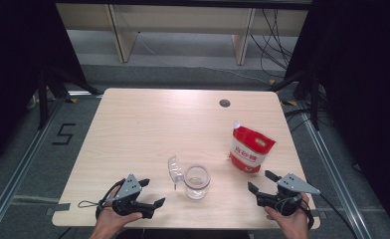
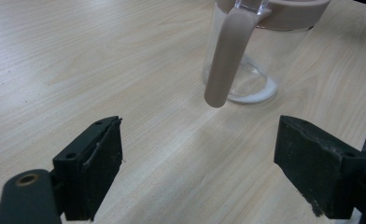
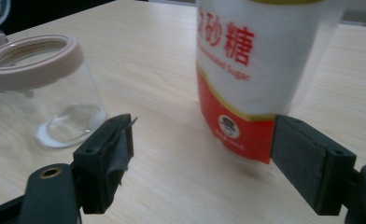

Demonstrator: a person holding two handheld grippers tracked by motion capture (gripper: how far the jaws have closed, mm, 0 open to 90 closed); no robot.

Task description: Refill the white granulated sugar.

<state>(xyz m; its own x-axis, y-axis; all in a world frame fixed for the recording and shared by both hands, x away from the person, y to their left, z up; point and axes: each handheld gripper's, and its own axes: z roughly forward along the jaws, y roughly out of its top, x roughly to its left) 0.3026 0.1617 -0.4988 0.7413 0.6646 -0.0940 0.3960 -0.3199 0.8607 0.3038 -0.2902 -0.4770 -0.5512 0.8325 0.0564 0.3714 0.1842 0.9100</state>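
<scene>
Left gripper [image 1: 152,193]: lower left of the high view, jaws spread wide, nothing between them; left gripper view has the jar ahead, top centre.
Right gripper [image 1: 261,182]: lower right of the high view, jaws parted, pads pressing on nothing; sugar bag ahead of them, not gripped.
Glass jar [image 1: 197,181]: lower centre of the high view, upright on the table [image 1: 148,124], beige collar, clear lid [image 1: 174,170] hinged open at its left.
Sugar bag [image 1: 250,148]: red and white pouch, right of centre, standing, apart from the jar.
Jar handle [image 2: 228,56]: beige strap, hangs down the jar's near side.
</scene>
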